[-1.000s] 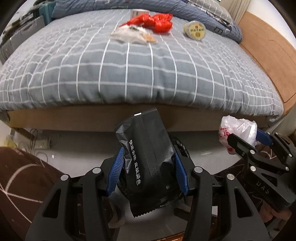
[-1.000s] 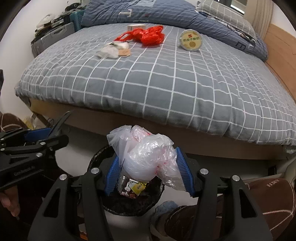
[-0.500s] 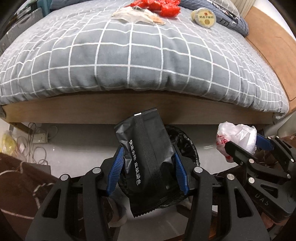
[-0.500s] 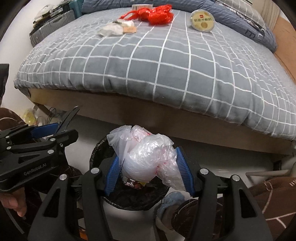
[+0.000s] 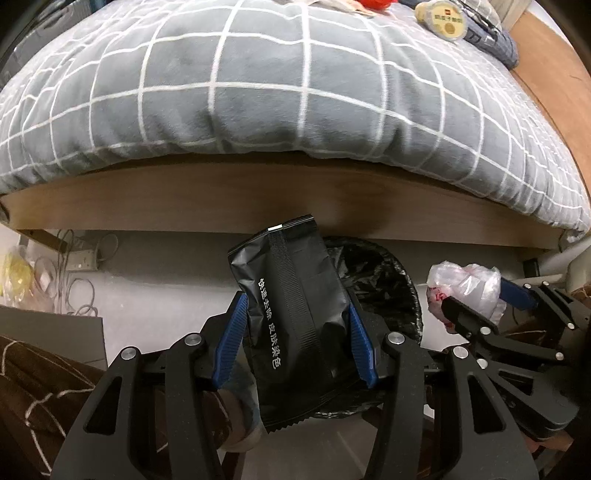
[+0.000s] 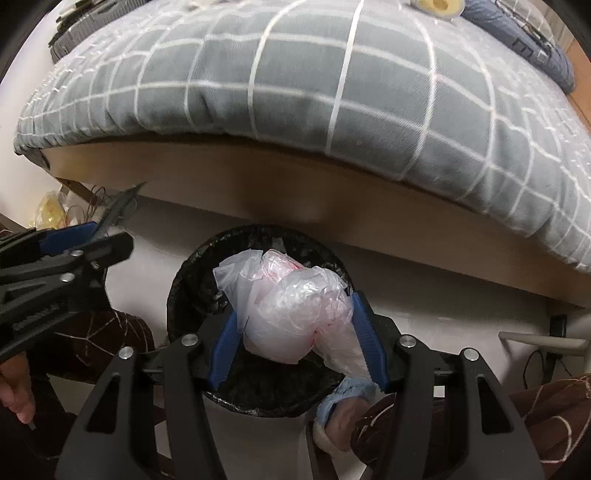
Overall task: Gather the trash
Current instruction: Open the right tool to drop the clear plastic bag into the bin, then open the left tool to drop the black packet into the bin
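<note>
Bedside bin [image 6: 184,295] below; left fingers [image 5: 236,332] clamp black packet [image 5: 295,314], right fingers [image 6: 364,332] plastic bag [image 6: 291,314]

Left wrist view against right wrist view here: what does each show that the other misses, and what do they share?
Only the left wrist view shows the black packet face-on with its white lettering, clamped in the left gripper, plus a power strip on the floor. Only the right wrist view looks down into the bin, with the right gripper holding the plastic bag above its opening. Both show the bed, the bin's black liner, the yellow-lidded tub, and the other gripper at the frame edge.
</note>
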